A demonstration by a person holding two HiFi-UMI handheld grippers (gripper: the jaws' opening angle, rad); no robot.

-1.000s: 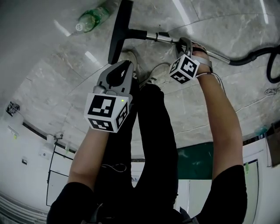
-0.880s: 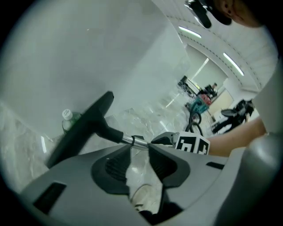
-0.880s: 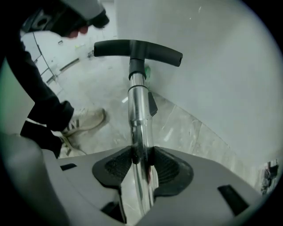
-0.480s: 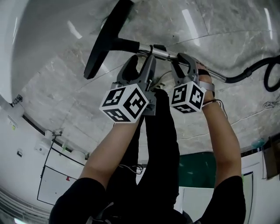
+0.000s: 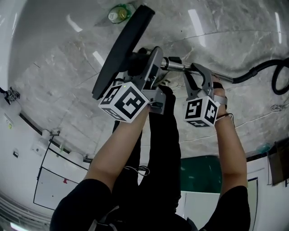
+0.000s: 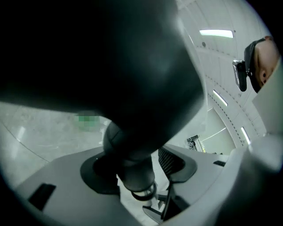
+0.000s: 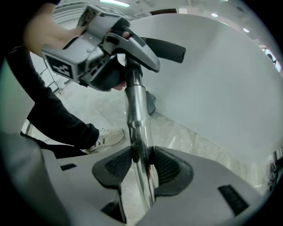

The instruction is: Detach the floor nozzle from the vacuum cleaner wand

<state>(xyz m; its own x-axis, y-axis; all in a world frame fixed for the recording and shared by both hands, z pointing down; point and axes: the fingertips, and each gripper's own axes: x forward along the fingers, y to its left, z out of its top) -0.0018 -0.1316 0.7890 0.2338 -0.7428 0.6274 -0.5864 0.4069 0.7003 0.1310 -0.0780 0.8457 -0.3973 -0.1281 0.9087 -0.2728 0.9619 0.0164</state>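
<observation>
Floor nozzle (image 5: 121, 49): one; a long, flat bar of matt black plastic with a round black neck (image 6: 132, 172). It is held tilted and is joined to the end of the wand.
Wand (image 5: 177, 66): one; a smooth, shiny chrome tube, seen between the nozzle's neck and the hose.
Hose (image 5: 262, 70): one; black and curved, lying on the floor.
Left gripper (image 5: 143, 61): grey moulded jaws have just been opening and are spread wide. The nozzle's neck is set between them, with a gap left beside one ribbed black pad.
Right gripper (image 5: 198, 74): its ribbed black pads are pressed on the wand from both sides.
Marker cubes (image 5: 124, 101): two; white with black squares, one on each gripper.
Floor (image 5: 235, 36): polished, grey-veined stone; glossy.
Bottle (image 5: 118, 12): one; green, near the nozzle's far end.
Shoe (image 7: 106, 137): one; pale, laced.
</observation>
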